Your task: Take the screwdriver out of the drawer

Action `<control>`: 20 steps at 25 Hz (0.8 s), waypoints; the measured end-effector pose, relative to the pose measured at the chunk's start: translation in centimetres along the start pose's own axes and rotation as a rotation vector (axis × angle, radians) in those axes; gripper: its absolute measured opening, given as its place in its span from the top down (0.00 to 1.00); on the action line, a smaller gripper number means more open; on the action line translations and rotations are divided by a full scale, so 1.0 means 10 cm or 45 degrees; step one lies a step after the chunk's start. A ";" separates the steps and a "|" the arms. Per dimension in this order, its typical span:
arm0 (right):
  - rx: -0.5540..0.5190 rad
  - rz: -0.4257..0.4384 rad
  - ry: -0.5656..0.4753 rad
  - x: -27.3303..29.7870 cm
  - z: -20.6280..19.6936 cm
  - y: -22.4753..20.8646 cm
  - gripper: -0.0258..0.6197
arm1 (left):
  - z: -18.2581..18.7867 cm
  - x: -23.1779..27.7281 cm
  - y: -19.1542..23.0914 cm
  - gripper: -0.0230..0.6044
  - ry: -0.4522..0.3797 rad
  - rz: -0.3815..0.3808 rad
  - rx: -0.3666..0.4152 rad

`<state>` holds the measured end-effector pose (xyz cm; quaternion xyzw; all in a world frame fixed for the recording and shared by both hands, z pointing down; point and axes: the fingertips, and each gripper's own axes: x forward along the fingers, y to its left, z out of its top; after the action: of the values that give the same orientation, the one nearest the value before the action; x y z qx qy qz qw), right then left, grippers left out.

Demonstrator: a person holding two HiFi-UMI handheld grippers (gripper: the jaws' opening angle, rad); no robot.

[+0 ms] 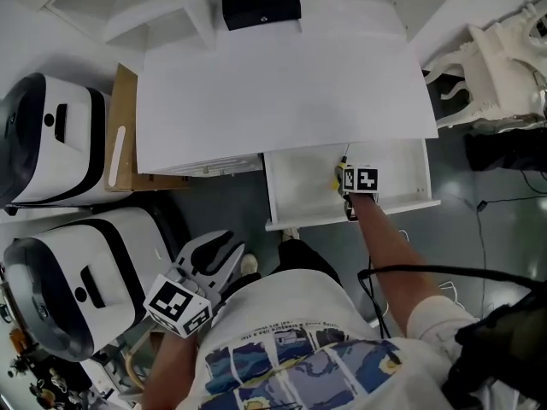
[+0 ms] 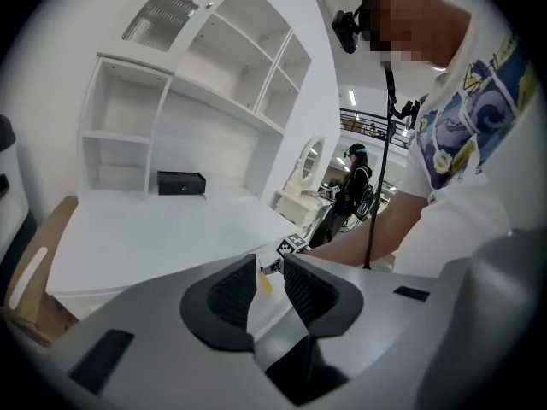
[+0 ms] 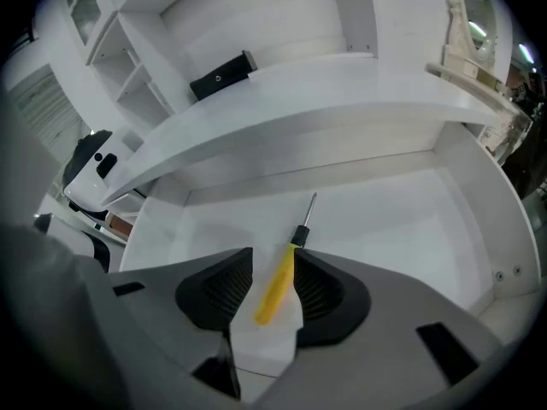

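The screwdriver (image 3: 278,284), with a yellow handle, a black collar and a thin metal shaft, lies flat on the floor of the open white drawer (image 1: 350,216). My right gripper (image 3: 273,259) points steeply down into the drawer, its jaws open on either side of the yellow handle, and the pads do not press on it. In the head view the right gripper (image 1: 349,186) is inside the drawer, over the screwdriver (image 1: 338,176). My left gripper (image 1: 224,250) hangs open and empty by the person's torso, left of the drawer. Between the left gripper's (image 2: 269,267) jaws the screwdriver (image 2: 266,282) shows far off.
The white desk top (image 1: 282,92) overhangs the drawer's back, with a black box (image 1: 261,5) at its far edge and shelves behind. Two white-and-black machines (image 1: 51,143) stand at the left beside a brown panel (image 1: 124,126). White carved furniture (image 1: 496,67) and cables lie at the right.
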<state>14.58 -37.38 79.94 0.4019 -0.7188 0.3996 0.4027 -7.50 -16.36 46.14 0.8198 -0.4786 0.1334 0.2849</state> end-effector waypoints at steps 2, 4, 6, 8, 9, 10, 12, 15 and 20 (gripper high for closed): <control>0.024 -0.004 0.028 0.08 -0.04 -0.02 0.70 | 0.00 0.01 0.01 0.80 0.006 0.017 -0.012; 0.019 -0.018 0.050 0.13 -0.08 -0.05 0.70 | 0.00 0.02 0.01 0.80 0.010 0.030 -0.018; 0.011 -0.031 0.065 0.17 -0.11 -0.06 0.70 | 0.02 0.01 0.01 0.80 0.012 0.043 -0.022; 0.005 -0.042 0.073 0.20 -0.12 -0.07 0.70 | 0.02 0.00 0.03 0.80 0.011 0.055 -0.027; 0.000 -0.049 0.076 0.21 -0.13 -0.07 0.70 | 0.02 0.00 0.04 0.80 0.012 0.059 -0.029; -0.011 -0.059 0.080 0.23 -0.13 -0.08 0.71 | 0.01 0.00 0.04 0.80 0.012 0.064 -0.032; -0.043 -0.084 0.090 0.26 -0.16 -0.09 0.72 | 0.00 -0.02 0.06 0.80 0.013 0.078 -0.040; -0.089 -0.110 0.103 0.28 -0.19 -0.08 0.74 | 0.00 -0.04 0.08 0.80 0.015 0.094 -0.044; -0.128 -0.109 0.127 0.31 -0.22 -0.03 0.79 | 0.00 -0.08 0.11 0.80 0.016 0.108 -0.045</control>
<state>14.33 -36.34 83.63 0.3912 -0.6992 0.3649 0.4743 -8.80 -16.21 46.15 0.7928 -0.5133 0.1421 0.2964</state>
